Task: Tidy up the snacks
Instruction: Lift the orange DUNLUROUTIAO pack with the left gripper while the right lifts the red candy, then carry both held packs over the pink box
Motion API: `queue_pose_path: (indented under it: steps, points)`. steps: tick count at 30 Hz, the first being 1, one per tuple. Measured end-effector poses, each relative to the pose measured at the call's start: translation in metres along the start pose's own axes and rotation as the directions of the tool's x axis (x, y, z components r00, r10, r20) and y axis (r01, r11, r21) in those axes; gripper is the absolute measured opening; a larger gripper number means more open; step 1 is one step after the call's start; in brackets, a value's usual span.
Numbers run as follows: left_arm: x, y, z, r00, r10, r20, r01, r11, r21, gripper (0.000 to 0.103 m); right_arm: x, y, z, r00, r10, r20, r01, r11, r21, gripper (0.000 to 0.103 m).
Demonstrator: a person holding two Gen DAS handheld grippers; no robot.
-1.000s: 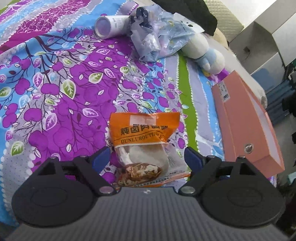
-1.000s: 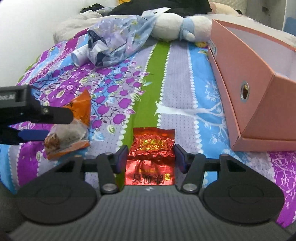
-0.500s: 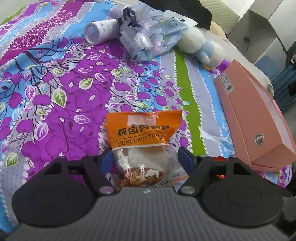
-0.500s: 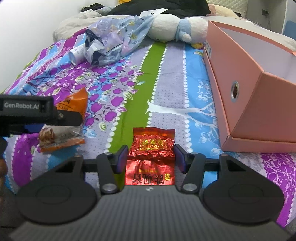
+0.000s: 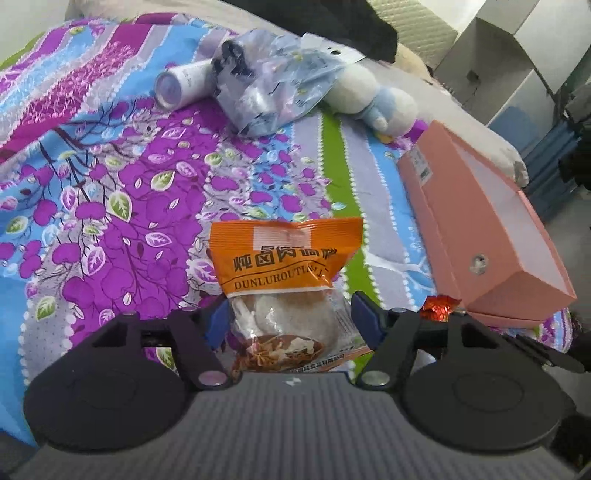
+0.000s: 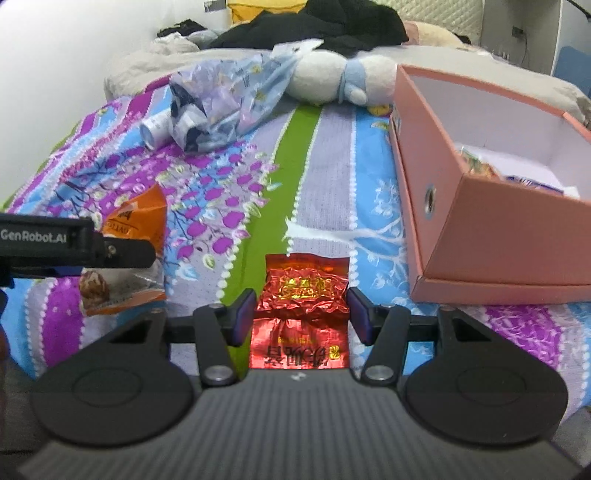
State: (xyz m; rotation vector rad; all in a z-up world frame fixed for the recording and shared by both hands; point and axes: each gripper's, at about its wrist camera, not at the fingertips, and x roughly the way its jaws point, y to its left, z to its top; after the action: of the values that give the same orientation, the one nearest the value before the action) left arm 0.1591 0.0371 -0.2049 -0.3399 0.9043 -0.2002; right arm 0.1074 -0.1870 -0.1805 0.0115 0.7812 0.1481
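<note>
An orange snack packet [image 5: 284,254] with a clear lower half hangs above the floral bedspread, and my left gripper [image 5: 290,317] has its jaws closing on it, blue pads pressing its sides. My right gripper [image 6: 301,312] is shut on a red foil packet [image 6: 299,347], also lifted off the bed. In the right wrist view the orange packet [image 6: 136,218] sits at the left behind the left gripper's black body. An open pink box [image 6: 480,240] stands to the right of both grippers, with several snack packets [image 6: 517,173] inside. The red foil packet [image 5: 439,308] peeks in at the left view's lower right.
At the far side of the bed lie a crumpled plastic bag [image 5: 266,92], a white tube-shaped bottle [image 5: 181,86], a white and blue plush toy [image 5: 373,99] and black clothing [image 6: 317,26]. Bedspread [image 6: 314,166] stretches between the grippers and the box.
Both grippers have risen with their packets, so more of the bed and the box's inside shows. The left jaws have narrowed onto the orange packet.
</note>
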Motion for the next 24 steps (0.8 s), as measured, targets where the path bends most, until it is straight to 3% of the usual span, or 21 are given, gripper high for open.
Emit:
queue_pose_path:
  steps: [14, 24]
  points:
    - [-0.07, -0.03, 0.007, 0.998, -0.039, 0.038, 0.037, 0.998, 0.053, 0.073, -0.073, 0.002, 0.019, 0.997, -0.007, 0.083, 0.002, 0.998, 0.066, 0.056]
    - [-0.101, -0.083, 0.029, 0.99, -0.115, 0.085, 0.107, 0.99, 0.091, 0.073, -0.12, -0.018, 0.053, 0.983, -0.041, 0.181, 0.024, 0.995, 0.094, 0.056]
